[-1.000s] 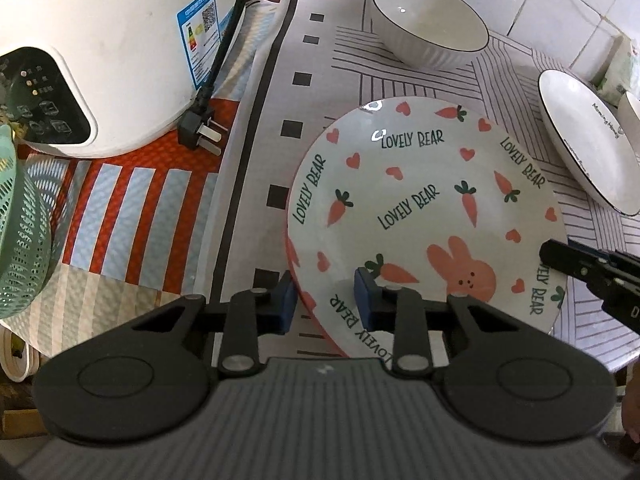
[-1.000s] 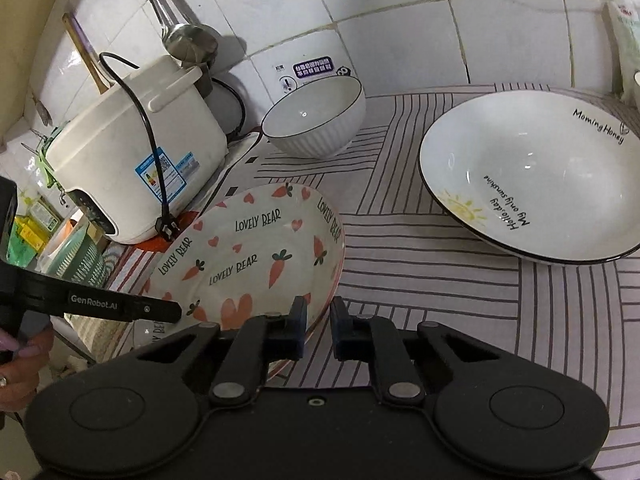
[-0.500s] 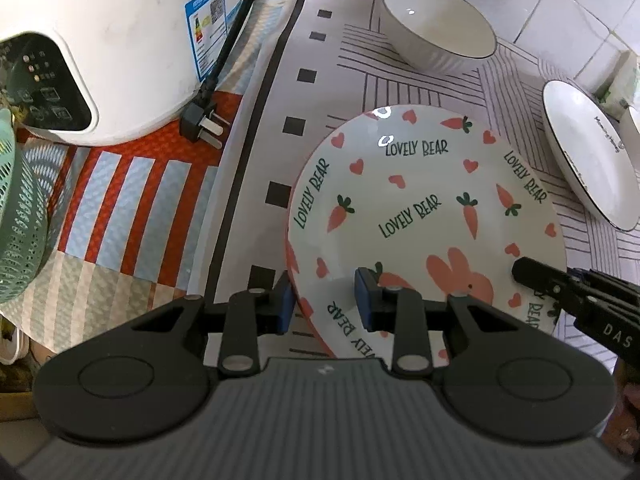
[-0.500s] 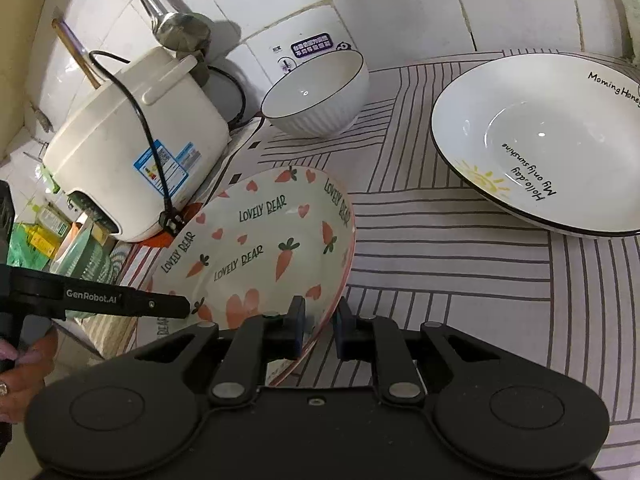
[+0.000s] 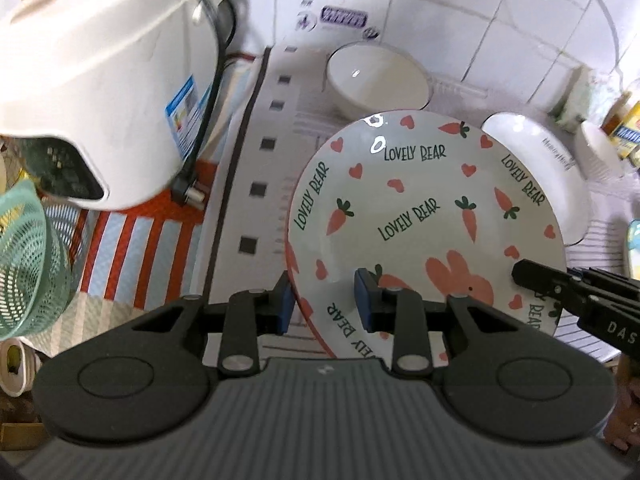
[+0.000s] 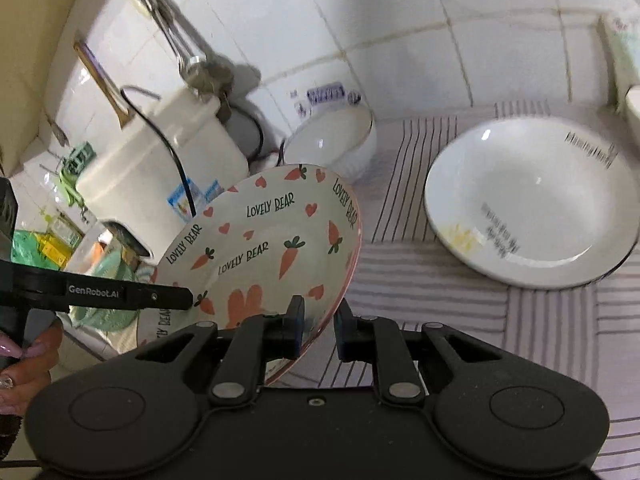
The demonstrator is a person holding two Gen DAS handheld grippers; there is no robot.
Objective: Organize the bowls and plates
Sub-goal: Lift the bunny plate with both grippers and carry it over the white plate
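Note:
The "Lovely Bear" carrot plate [image 5: 424, 216] is held in the air between both grippers, tilted. My left gripper [image 5: 322, 300] is shut on its near-left rim. My right gripper [image 6: 318, 326] is shut on its right rim; the plate also shows in the right wrist view [image 6: 264, 256]. A white ribbed bowl [image 5: 378, 78] stands by the tiled wall behind the plate, also in the right wrist view [image 6: 336, 140]. A white shallow plate with a dark rim [image 6: 528, 204] lies on the striped mat to the right, partly hidden behind the carrot plate in the left wrist view [image 5: 548, 168].
A white rice cooker [image 5: 100, 92] with a loose black plug [image 5: 188, 192] stands at the left. A green mesh basket [image 5: 24, 264] is at the far left edge. Ladles [image 6: 192, 60] hang on the wall. Jars and another white dish [image 5: 600, 148] sit at the far right.
Both grippers have lifted the carrot plate off the mat and tilted it. The views have risen and now show more of the wall.

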